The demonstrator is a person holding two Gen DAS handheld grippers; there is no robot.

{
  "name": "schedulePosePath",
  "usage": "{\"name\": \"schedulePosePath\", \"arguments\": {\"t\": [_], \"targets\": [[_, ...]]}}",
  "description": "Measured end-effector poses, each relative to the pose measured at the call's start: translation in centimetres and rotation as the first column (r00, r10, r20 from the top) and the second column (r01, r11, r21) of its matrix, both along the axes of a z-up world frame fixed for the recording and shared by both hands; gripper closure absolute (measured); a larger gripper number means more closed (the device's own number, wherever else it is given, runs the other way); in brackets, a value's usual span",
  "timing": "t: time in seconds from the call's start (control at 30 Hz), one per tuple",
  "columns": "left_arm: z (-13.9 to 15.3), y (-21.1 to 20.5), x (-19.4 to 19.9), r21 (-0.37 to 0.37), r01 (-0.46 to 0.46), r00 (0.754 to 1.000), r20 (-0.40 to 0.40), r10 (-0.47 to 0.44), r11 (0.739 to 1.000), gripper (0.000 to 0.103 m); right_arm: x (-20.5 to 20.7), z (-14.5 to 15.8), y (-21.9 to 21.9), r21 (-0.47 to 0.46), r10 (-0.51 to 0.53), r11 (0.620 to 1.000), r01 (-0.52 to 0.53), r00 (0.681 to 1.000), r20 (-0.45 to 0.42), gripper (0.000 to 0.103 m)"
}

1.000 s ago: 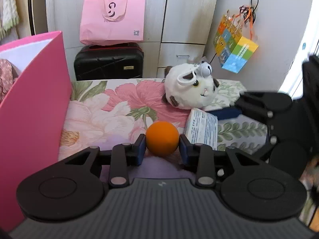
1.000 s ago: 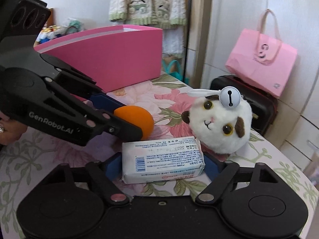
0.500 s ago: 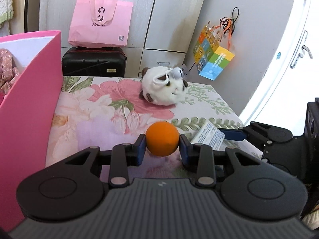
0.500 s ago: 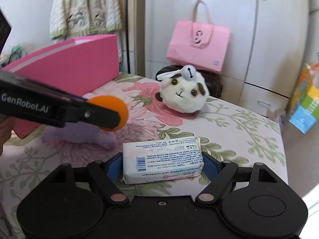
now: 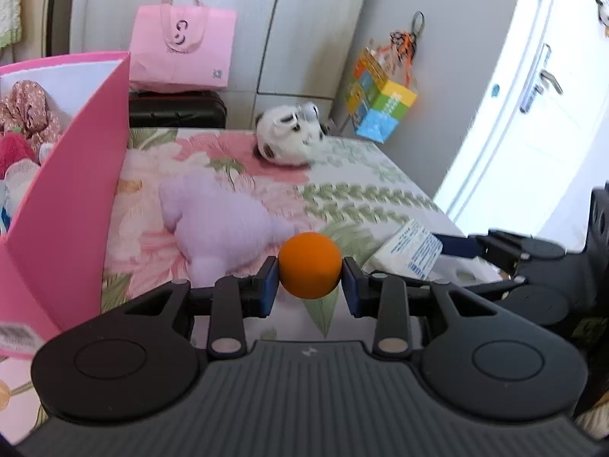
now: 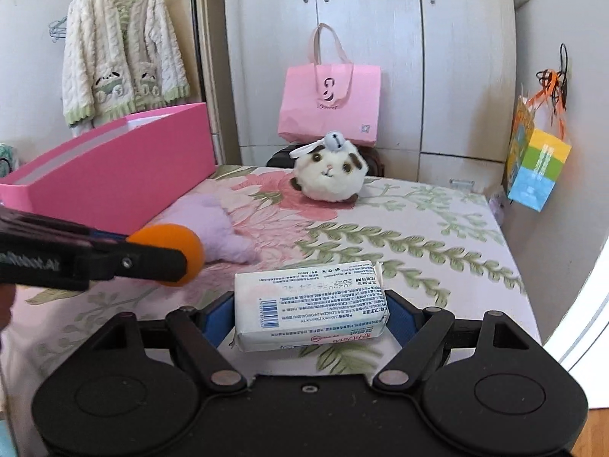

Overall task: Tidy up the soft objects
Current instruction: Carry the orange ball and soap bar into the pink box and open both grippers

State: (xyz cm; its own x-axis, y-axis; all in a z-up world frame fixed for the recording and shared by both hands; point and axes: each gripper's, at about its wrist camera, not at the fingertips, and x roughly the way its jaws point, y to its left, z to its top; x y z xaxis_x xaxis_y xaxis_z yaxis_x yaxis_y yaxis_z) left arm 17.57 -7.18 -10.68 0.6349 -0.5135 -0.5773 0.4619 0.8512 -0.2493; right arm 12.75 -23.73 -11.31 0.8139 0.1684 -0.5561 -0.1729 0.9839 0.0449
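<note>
My left gripper [image 5: 310, 289] is shut on an orange foam ball [image 5: 310, 264] and holds it above the floral table [image 5: 361, 198]. My right gripper [image 6: 310, 314] is shut on a white tissue pack [image 6: 310, 304], also raised; the pack shows in the left wrist view [image 5: 409, 253] at the right. The ball shows in the right wrist view [image 6: 173, 253] at the left. A lilac plush [image 5: 220, 224] lies on the table beside the pink box [image 5: 76, 190]. A white round plush with a bell [image 6: 329, 177] sits at the far end.
The pink box holds several soft items [image 5: 23, 133]. A pink paper bag [image 6: 329, 103] on a black suitcase [image 5: 177, 108] stands behind the table. A colourful bag [image 6: 538, 163] hangs on the right wall. A white cardigan [image 6: 121, 49] hangs at the left.
Both grippers have pulled back and up from the far end with their loads. The lilac plush, hidden before under the left gripper, now lies in full view.
</note>
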Motion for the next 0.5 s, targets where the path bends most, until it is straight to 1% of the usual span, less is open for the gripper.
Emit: {"name": "schedulePosePath", "arguments": {"t": [0.13,0.27,0.4,0.5], "targets": [[-0.4,0.9,-1.2,0.001,0.006,1.0,-0.018,-0.006,1.0,0.069,-1.6,0.3,0.6,-0.008,0.026,1.0,-0.026,1.0,-0.012,0.019],[-0.3,1.9,-2.3,0.009,-0.001,0.999,-0.035,0.002,1.0,0.069,-3.1,0.4,1.3,0.002,0.043,0.999,-0.043,0.998,-0.036,0.019],[-0.1,3.1,-3.3,0.011,0.012,0.998,-0.066,-0.011,1.0,0.069,-4.1,1.0,2.1,0.004,0.079,0.997,-0.079,0.994,-0.074,0.019],[0.2,4.2,-4.0,0.02,0.003,0.997,-0.074,-0.002,1.0,0.069,-4.8,1.6,2.6,0.012,0.109,0.994,-0.108,0.989,-0.1,0.019]]}}
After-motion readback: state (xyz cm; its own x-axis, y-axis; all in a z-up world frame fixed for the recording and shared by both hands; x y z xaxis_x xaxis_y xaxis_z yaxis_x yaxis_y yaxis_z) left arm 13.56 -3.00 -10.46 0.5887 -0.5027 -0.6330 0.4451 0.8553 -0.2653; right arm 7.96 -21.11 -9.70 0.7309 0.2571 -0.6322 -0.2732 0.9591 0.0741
